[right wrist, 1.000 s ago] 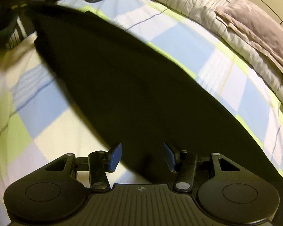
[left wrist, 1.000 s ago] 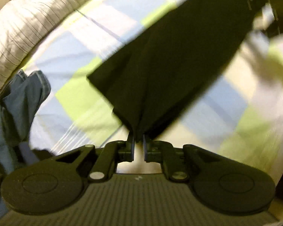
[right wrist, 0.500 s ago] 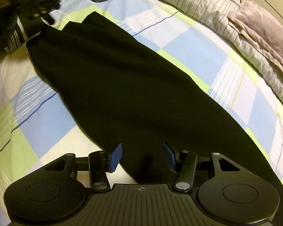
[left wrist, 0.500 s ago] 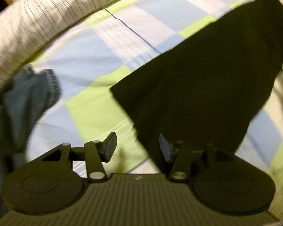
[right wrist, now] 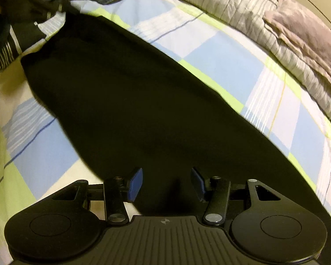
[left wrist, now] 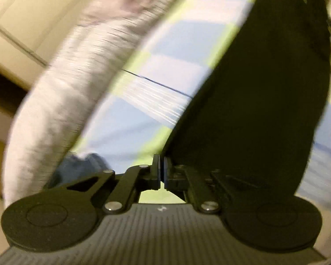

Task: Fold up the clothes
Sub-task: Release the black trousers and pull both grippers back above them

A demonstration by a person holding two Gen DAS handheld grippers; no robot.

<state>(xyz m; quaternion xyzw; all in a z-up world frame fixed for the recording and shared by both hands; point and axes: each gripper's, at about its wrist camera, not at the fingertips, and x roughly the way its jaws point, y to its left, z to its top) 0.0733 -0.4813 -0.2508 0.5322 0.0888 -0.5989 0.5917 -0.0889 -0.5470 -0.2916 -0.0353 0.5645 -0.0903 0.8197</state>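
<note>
1. While the black garment point(right wrist: 132, 101) lies lengthwise across the frame's centre on the checked bedsheet point(right wrist: 229, 61), no fold shows yet.
2. Left gripper point(left wrist: 161, 167): jaws shut at the garment's edge; grip uncertain.
3. Right gripper point(right wrist: 166, 182): half open, empty, over cloth.

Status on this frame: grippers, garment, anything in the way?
Left gripper shut at the black garment edge, grip unclear through blur. Right gripper open above it. Garment flat on checked bedspread. Blue jeans beside, clear.
</note>
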